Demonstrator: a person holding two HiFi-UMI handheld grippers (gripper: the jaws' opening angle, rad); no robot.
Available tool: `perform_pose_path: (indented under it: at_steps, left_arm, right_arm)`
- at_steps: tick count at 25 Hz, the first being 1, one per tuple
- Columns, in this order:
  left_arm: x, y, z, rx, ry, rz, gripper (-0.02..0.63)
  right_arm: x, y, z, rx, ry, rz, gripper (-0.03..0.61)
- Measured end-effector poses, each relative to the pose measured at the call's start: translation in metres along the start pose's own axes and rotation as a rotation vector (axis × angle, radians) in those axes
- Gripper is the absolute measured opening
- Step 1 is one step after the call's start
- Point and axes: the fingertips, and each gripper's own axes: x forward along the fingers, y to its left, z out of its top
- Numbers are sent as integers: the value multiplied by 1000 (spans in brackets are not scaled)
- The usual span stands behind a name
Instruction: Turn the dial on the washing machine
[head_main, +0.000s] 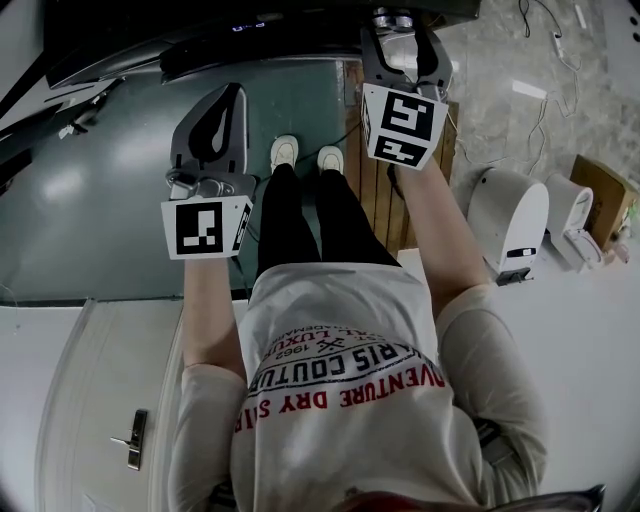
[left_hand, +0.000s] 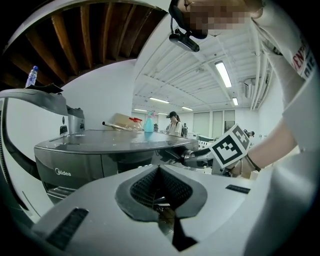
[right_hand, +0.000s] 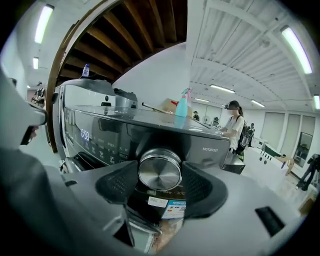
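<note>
The round metal dial sits on the dark control panel of the grey washing machine, right of a lit blue display. My right gripper is at the machine's front, and its black pads lie against both sides of the dial, shut on it. The left gripper hangs in front of the machine to the left, away from the panel. Its pads meet with nothing between them. From the left gripper view the machine and the right gripper's marker cube both show.
A blue spray bottle and a cardboard box stand on the machine's lid, and a water bottle stands higher up behind. White appliances and a wooden panel stand on the floor to the right. A person stands far back.
</note>
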Motion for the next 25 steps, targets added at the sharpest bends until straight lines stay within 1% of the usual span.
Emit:
perform_pose_path:
  at_steps: [3,5,7,11,14,18,21,25]
  left_arm:
    - [-1,-1,2,9,2,-6,15]
    - [-1,-1,1,8,4,-7,15]
    - [-2,-1,1,10,6,-7,15]
    - [-3,-1,-2,9,11,-7,15]
    - [-1,-3,-4,-2,22,-10,15]
    - [-1,-3,-6,7,19,-11,15]
    - [-2,-4,-8,-9,32,-9,15]
    - [-2,-2,-8,5,21,-7,15]
  right_arm:
    - [-1,-1,0,-35,-15,-16,290]
    - [-1,0,-2,-88,-12,-28,290]
    - [-2,4,-4,-134,-12,-23,304]
    - [-7,5,-8,-256,-33,-45,307]
    - [-6,4,-8,-308,-37,-52,307]
    - [-2,1,-9,-378,-26,-73,305]
    - [-1,1,-10,-390,-17,-68,296]
    - [-1,1,-10,-340,-4,-58,290]
